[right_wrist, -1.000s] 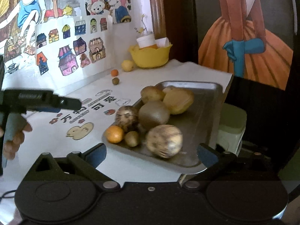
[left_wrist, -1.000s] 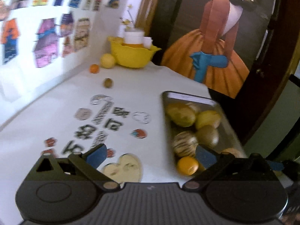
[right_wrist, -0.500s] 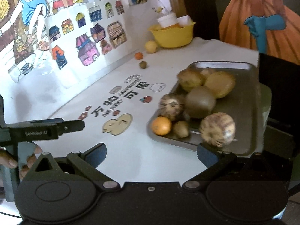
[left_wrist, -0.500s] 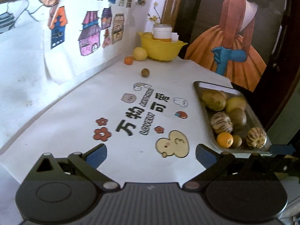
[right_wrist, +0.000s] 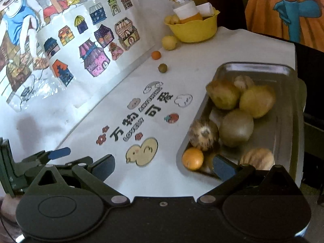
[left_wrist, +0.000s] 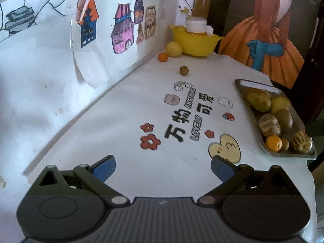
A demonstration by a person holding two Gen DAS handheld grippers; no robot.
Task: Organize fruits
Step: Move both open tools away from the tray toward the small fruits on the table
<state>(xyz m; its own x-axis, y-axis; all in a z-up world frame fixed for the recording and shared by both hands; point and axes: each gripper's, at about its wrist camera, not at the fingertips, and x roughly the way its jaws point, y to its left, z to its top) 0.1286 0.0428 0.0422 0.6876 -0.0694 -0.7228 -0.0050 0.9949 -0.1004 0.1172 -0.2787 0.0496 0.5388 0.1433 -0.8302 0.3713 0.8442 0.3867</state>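
A metal tray (right_wrist: 283,133) at the table's right edge holds several fruits: an orange (right_wrist: 192,159), a kiwi (right_wrist: 236,128), yellow-green fruits and striped ones. It also shows in the left wrist view (left_wrist: 261,139). Three loose fruits lie at the back by the wall: a yellow one (left_wrist: 173,49), a small orange one (left_wrist: 163,57) and a small brown-green one (left_wrist: 183,70). My left gripper (left_wrist: 163,168) is open and empty over the near part of the table. My right gripper (right_wrist: 164,167) is open and empty, its right finger over the tray's near corner.
A yellow bowl (left_wrist: 194,43) with a white cup and fruit stands at the back corner. The white table (left_wrist: 125,121) carries printed stickers. Drawings hang on the left wall. The left gripper's fingers (right_wrist: 58,153) show at the lower left of the right wrist view.
The left gripper has pulled back and to the left, away from the tray. The right gripper has risen and moved left, now looking down on the tray.
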